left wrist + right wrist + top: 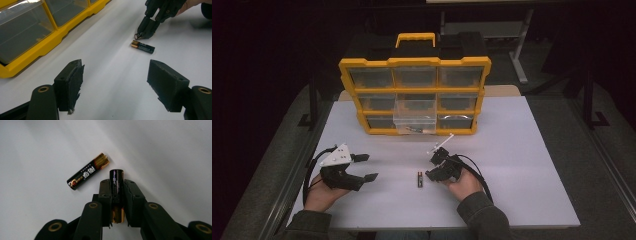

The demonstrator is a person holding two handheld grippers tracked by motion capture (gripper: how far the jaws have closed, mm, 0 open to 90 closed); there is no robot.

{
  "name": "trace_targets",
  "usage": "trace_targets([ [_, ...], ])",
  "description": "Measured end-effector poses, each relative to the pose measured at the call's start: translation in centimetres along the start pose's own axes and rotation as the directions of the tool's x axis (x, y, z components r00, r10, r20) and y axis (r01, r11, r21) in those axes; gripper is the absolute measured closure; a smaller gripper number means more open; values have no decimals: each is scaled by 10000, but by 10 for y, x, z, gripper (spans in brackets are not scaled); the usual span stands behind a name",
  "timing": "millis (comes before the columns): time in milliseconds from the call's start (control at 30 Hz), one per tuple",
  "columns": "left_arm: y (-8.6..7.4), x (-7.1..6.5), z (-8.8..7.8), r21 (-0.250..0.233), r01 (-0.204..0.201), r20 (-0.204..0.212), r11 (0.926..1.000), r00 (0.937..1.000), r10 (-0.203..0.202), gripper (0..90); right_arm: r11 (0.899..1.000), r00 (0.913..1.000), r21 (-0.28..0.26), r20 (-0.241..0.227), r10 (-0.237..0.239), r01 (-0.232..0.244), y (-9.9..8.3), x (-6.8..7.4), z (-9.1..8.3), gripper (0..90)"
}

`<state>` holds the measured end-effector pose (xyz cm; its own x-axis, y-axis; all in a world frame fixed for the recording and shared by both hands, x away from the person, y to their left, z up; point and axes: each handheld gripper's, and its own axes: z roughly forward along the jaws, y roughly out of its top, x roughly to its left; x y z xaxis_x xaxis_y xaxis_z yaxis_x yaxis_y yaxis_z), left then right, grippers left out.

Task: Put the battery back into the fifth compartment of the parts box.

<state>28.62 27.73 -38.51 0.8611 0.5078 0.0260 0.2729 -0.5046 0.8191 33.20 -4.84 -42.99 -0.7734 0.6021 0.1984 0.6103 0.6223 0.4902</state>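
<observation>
Right gripper point(117, 195) has its jaws clamped on a battery point(117, 192), gripped lengthwise so it can go in end-first, probably. You've got the yellow organizer point(414, 62) upright at the table's far side, middle drawer point(414, 116) pulled out, likely the drop spot. Left gripper point(115, 82) idles wide open, empty. Second battery point(87, 171) lies loose beside your right jaws.

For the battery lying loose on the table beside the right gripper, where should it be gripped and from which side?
Grip the loose battery across its black middle, jaws on its two long sides, coming down from above. It lies flat on the white table, so only the rounded flanks offer purchase. The right gripper is already shut on another battery, while the left gripper is open and probably better placed.
</observation>
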Motion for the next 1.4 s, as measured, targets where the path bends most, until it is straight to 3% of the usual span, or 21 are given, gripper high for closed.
trace_targets([
  [200, 0, 1, 0, 21, -20, -11, 10000, 10000, 20, 281, 9996, 9994, -275, -341, -63, 54, -1, -3, -8, 762],
  [600, 0, 0, -1, -5, -10, -31, 10000, 10000, 10, 279, 9949, 9950, -621, -565, -827, 792, 5, -1, -33, 763],
  [967, 0, 1, -1, -25, -22, -32, 10000, 10000, 22, 277, 9830, 9850, -1039, -674, -1587, 1513, 14, -2, -55, 763],
  [1067, 0, 0, 0, -124, 143, -32, 9998, 9999, -143, 277, 9813, 9837, -1144, -738, -1638, 1549, 17, -2, -62, 763],
  [1400, 0, 1, -1, -70, -25, -45, 10000, 10000, 24, 275, 9715, 9767, -1440, -769, -2005, 1881, 32, -4, -87, 763],
])
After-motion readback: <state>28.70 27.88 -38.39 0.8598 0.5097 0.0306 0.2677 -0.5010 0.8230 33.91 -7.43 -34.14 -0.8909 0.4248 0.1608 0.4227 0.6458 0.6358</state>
